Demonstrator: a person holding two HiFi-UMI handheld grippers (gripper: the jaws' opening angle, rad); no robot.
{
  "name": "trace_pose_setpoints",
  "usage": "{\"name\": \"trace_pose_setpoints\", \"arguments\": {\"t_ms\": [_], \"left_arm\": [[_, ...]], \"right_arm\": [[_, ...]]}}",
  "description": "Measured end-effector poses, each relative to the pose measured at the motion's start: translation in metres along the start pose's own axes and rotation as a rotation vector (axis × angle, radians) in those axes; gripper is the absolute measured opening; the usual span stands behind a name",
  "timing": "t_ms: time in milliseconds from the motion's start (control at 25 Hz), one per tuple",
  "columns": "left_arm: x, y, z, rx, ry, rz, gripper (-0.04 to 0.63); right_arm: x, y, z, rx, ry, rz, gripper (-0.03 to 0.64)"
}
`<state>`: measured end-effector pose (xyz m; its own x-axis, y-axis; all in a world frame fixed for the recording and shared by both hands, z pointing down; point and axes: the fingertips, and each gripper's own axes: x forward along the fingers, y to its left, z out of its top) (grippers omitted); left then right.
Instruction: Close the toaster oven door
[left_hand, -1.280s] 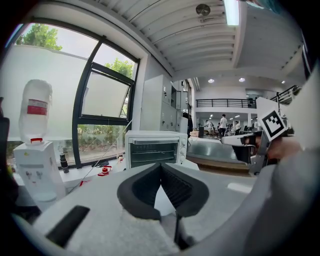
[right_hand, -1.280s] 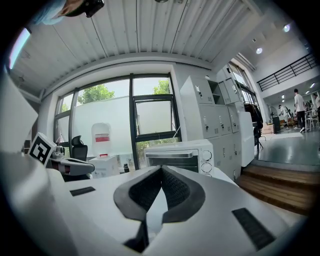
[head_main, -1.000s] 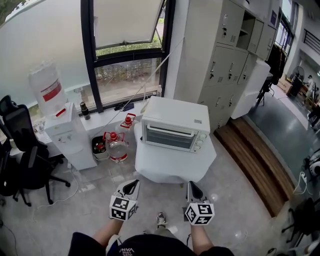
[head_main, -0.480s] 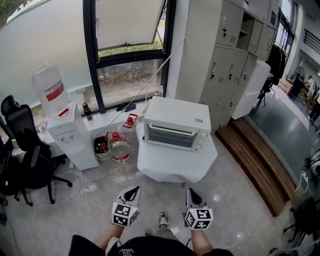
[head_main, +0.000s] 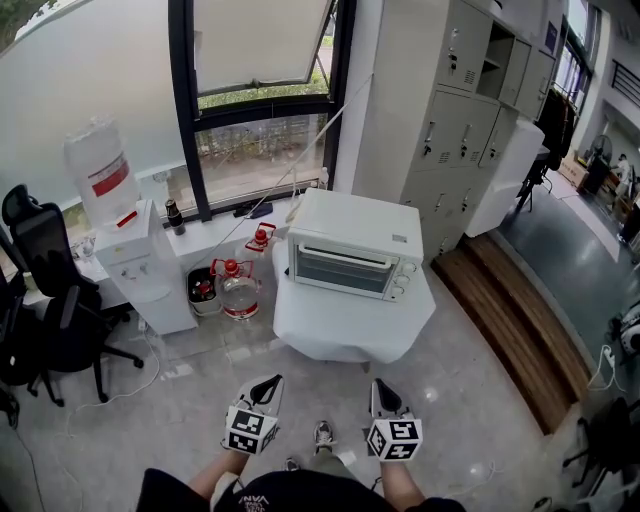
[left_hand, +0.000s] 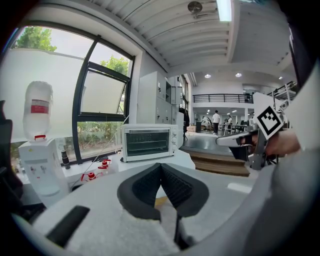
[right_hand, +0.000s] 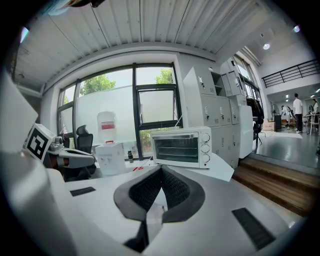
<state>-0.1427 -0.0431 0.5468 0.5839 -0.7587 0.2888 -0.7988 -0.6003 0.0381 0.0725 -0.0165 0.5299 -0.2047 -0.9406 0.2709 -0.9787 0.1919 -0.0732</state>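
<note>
Chair (head_main: 55, 300), black, one at the left edge of the head view. Next to it stands one cooler (head_main: 140, 268) with one upturned bottle (head_main: 98, 178) on top. One clear jug (head_main: 238, 290) with a red cap sits on the floor between the cooler and the tabletop (head_main: 350, 330). At centre frame the white-draped tabletop carries one oven (head_main: 352, 248). It has three knobs (right_hand: 205, 148) down the right of its front. Its door (head_main: 340, 270) stands upright, flush with the front, closed. One bank of lockers (head_main: 465, 110) fills the upper right, with one wooden step (head_main: 515, 330) below it.

There are two claws at bottom centre, the left claw (head_main: 268, 381) and the right claw (head_main: 380, 386). Each carries one marker cube.

Both forearms come up from the bottom edge side by side. Both claws point up the frame toward the oven and dip a little below level. Each claw is closed, its pads meeting at the tips with nothing between them.

The oven lies well apart from both claws, with bare floor between. In the left gripper view it sits above the tips, a little left of centre. In the right gripper view it sits above them, a little right of centre.
</note>
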Motion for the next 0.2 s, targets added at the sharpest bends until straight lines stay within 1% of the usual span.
{"name": "trace_pose_setpoints", "arguments": {"t_ms": [200], "left_arm": [[0.0068, -0.0029, 0.0031, 0.004, -0.002, -0.007, 0.018]], "right_arm": [[0.0038, -0.0046, -0.0024, -0.005, 0.012, -0.001, 0.001]]}}
